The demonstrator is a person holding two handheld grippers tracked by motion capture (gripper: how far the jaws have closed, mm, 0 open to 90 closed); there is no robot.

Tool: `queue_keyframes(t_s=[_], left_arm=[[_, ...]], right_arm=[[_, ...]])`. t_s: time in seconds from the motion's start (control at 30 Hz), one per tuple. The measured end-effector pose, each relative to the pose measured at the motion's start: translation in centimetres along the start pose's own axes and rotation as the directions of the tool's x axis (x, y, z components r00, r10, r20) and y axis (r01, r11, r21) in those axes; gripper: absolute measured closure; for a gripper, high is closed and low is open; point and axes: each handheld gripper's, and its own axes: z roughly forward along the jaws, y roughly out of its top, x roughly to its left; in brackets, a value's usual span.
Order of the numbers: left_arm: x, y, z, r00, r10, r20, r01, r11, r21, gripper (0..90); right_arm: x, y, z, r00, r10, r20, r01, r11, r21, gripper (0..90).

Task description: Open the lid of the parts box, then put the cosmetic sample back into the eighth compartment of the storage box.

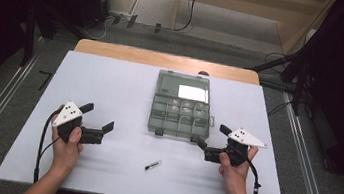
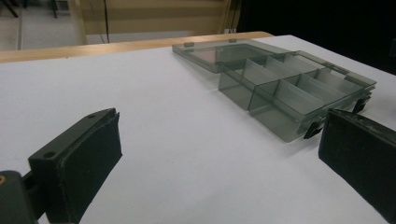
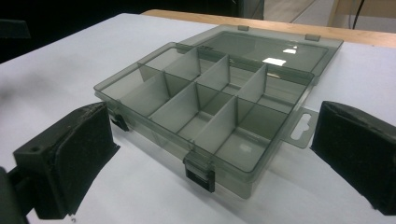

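Note:
A smoky clear plastic organizer box (image 1: pixel 180 116) lies open at the table's middle, its lid (image 1: pixel 183 87) folded flat behind it. In the right gripper view its divided compartments (image 3: pixel 210 102) look empty, with two black latches on the near wall. My left gripper (image 1: pixel 97 117) is held open to the left of the box and holds nothing; the box (image 2: pixel 289 88) shows off to the right beyond its jaws (image 2: pixel 219 158). To the right of the box's front corner, my right gripper (image 1: pixel 213 135) is open and empty, its jaws (image 3: pixel 212 154) spread wide before the box front.
A small black-and-white stick-like item (image 1: pixel 153 165) lies on the white tabletop (image 1: pixel 112 79) in front of the box, between the two hands. A wooden edge (image 1: pixel 165 58) runs along the far side. Cables and dark stands sit on the floor beyond.

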Motion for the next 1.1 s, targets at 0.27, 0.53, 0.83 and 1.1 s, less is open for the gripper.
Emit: queue_keyframes(t_s=[0.27, 0.53, 0.83, 1.1], left_arm=[[0.4, -0.7, -1.3, 0.9999, 0.004, -0.015, -0.004, 1.0, 0.001, 0.0], [1.2, -1.1, -3.0, 0.9987, -0.015, -0.05, 0.015, 0.9998, -0.014, 0.0], [1.4, -1.9, -4.3, 0.9977, -0.003, -0.067, 0.003, 1.0, -0.007, 0.0], [1.1, -2.6, -5.1, 0.9978, 0.007, -0.066, -0.008, 1.0, -0.001, 0.0]], right_arm=[[0.6, 0.1, -0.2, 0.9997, -0.02, -0.015, 0.02, 1.0, 0.003, 0.0], [1.7, 0.6, 0.5, 0.9958, -0.06, -0.069, 0.061, 0.998, 0.023, 0.0], [3.1, 1.1, 0.9, 0.9871, -0.096, -0.128, 0.102, 0.994, 0.043, 0.0], [4.6, 1.3, 1.4, 0.9741, -0.138, -0.179, 0.153, 0.986, 0.073, 0.0]])
